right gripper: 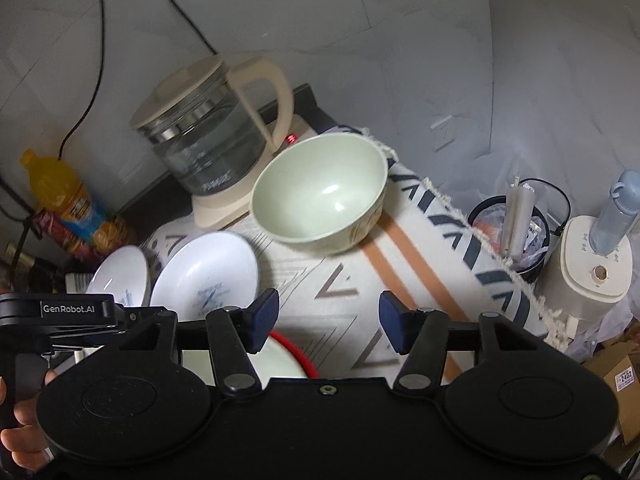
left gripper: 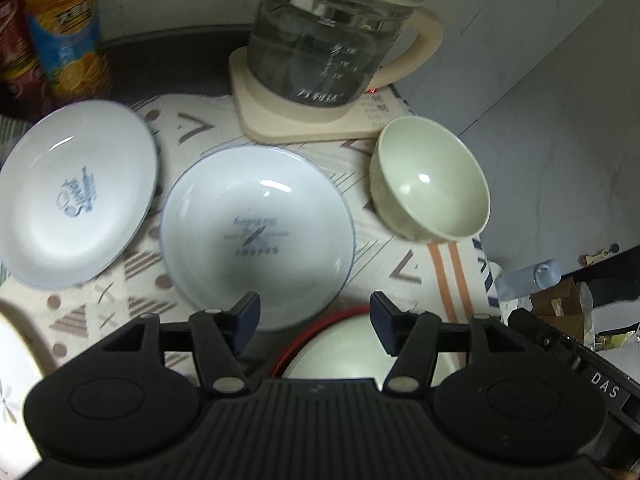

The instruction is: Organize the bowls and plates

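Two white plates with blue print lie on the patterned cloth: one in the middle (left gripper: 256,236) and one to the left (left gripper: 78,196); both also show in the right wrist view (right gripper: 208,272) (right gripper: 120,276). A pale green bowl (left gripper: 432,180) (right gripper: 320,196) stands upright near the kettle. A red-rimmed pale green bowl (left gripper: 352,348) (right gripper: 280,356) sits just below both grippers. My left gripper (left gripper: 314,320) is open and empty above the middle plate's near rim. My right gripper (right gripper: 328,320) is open and empty, short of the green bowl.
A glass kettle (left gripper: 324,40) on a cream base stands at the back. Drink bottles (left gripper: 64,28) stand at the back left. Another white dish edge (left gripper: 12,364) shows at the left. Off the table's right edge are a bin (right gripper: 508,228) and a cream appliance (right gripper: 588,264).
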`<state>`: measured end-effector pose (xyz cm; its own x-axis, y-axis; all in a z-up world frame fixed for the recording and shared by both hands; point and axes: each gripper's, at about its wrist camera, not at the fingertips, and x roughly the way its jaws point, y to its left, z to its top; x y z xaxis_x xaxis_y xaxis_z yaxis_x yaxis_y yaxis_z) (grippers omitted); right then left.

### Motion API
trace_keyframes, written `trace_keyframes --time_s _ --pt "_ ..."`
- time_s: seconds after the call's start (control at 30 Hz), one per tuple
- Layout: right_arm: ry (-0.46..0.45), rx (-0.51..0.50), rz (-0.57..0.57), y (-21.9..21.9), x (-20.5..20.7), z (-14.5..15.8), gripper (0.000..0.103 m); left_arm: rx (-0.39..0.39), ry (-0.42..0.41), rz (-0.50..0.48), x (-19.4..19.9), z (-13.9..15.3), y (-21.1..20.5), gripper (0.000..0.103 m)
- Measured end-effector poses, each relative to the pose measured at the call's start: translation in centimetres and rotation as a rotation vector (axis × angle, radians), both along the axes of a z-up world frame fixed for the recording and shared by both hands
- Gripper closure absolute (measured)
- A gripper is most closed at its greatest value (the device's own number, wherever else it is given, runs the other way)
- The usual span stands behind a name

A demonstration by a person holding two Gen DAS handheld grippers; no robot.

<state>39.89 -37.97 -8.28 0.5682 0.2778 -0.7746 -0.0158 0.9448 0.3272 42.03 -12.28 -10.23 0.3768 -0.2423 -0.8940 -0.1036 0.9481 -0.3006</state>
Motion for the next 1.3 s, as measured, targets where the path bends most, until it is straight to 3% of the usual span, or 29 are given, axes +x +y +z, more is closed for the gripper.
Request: trace_keyframes --time_s 0.83,1.13,1.3 --pt "0.075 0.041 -0.045 -2.6 9.3 -4.0 0.048 -0.027 0.017 0.057 10.5 -3.0 -4.5 0.045" --pt "0.118 0.040 -0.037 -2.0 11.8 -6.1 0.051 -0.034 0.055 0.078 12.9 -5.4 -5.4 0.049" --pt "0.145 0.051 -0.045 -1.9 12.7 -7.2 0.055 -0.036 0.075 0.087 13.5 -6.7 -5.8 0.057"
